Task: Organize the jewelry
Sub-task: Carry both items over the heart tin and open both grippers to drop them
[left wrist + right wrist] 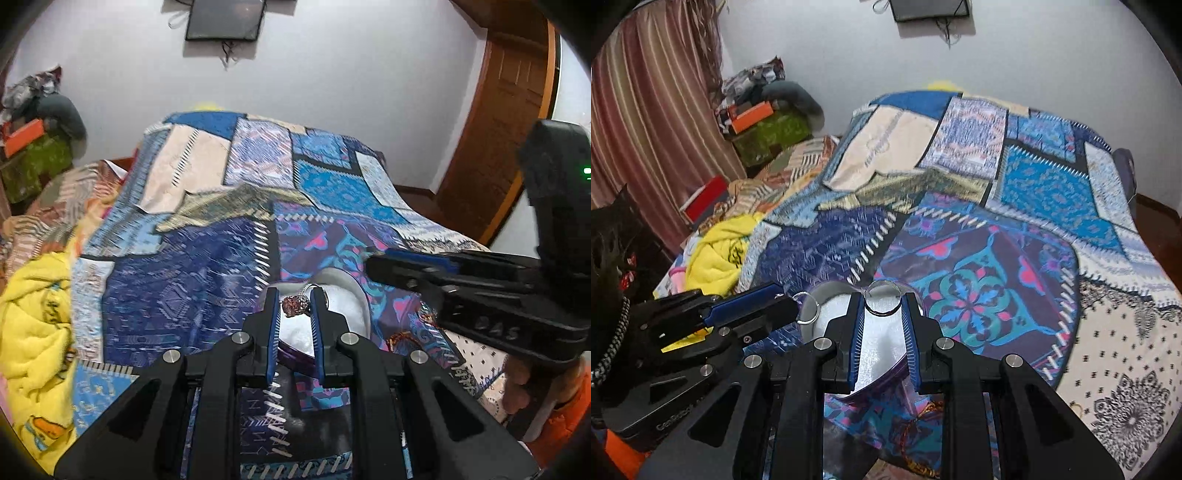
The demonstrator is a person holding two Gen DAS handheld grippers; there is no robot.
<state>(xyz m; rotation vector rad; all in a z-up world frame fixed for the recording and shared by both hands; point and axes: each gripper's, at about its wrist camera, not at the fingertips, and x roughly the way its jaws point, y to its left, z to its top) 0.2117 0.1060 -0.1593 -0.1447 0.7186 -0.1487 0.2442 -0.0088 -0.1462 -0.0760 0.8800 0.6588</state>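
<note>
A: What does each of your cameras give you?

B: Your right one shows the bedspread [979,236], the white-lined box [882,347] under the right gripper [884,301], fingers pinching a plain silver ring [884,299].

A: And your left?

B: Left gripper [294,301] pinches a reddish stone ring [295,306] over the same box [343,306].

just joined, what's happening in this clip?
A person is sorting jewelry on a patchwork bedspread. The left gripper holds a ring with a reddish-brown stone over a white-lined, purple-rimmed jewelry case. The right gripper grips a plain silver hoop above the same case.
</note>
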